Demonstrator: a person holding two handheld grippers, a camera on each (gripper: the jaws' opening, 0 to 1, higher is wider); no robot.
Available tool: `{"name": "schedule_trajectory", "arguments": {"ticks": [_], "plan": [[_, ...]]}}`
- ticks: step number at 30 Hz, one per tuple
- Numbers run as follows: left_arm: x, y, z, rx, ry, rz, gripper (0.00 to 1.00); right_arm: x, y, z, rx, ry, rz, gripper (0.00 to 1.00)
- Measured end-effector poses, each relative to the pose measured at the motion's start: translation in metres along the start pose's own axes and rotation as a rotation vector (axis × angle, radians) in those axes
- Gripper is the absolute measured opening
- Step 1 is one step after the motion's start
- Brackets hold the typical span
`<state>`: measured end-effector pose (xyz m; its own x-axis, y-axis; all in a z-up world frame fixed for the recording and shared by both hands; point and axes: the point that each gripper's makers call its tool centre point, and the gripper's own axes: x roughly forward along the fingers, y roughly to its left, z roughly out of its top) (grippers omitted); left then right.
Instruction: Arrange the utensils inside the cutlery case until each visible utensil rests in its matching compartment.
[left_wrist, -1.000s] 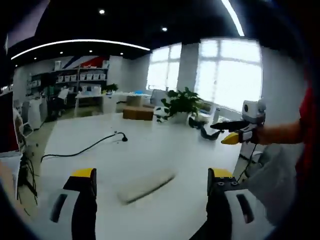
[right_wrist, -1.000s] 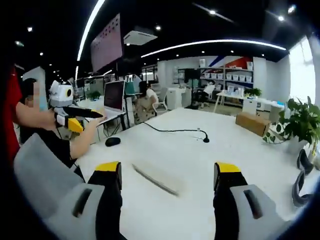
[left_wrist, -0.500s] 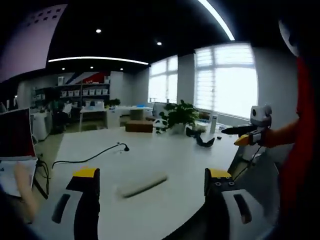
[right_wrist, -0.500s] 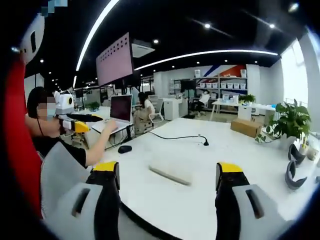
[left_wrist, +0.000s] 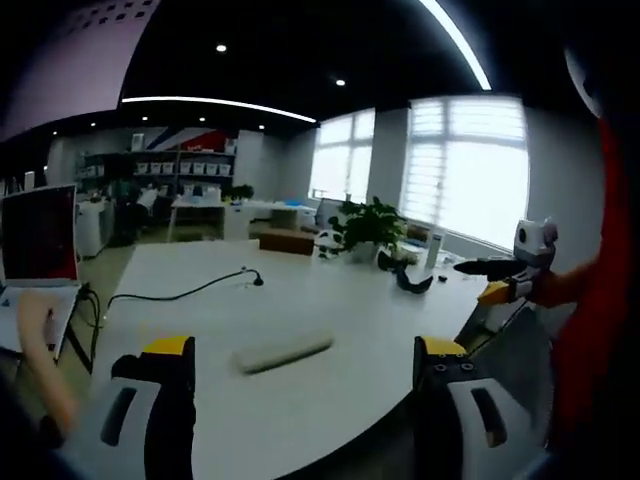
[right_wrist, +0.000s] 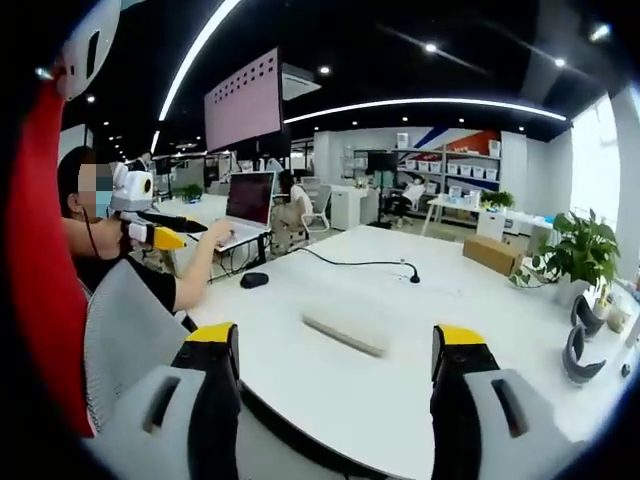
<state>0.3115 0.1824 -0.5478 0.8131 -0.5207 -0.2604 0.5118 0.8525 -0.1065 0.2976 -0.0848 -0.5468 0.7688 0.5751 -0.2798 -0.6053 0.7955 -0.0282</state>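
Left tool (left_wrist: 302, 358) gapes wide with nothing between its jaws, and the right tool (right_wrist: 336, 345) does the same. Both hover off the near edge of the white tabletop (left_wrist: 330, 310). Out ahead, well apart from either tool, the pale closed cutlery case (left_wrist: 283, 352) (right_wrist: 345, 329) lies flat toward the tabletop's middle; its contents can't be seen.
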Motion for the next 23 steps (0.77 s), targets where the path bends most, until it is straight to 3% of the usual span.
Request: {"name": "schedule_trajectory", "arguments": {"ticks": [5,23], "plan": [[-0.0032,0.0049,-0.008,-0.001,0.028,0.016,0.91,0.0042,0.0032,-0.0021,-0.016,0.022,-0.005,0.72],[-0.0048,0.0071,-0.0075,0.007,0.024,0.019,0.89,0.0022,-0.0023,-0.0088,-0.054,0.06,-0.042,0.67]]}}
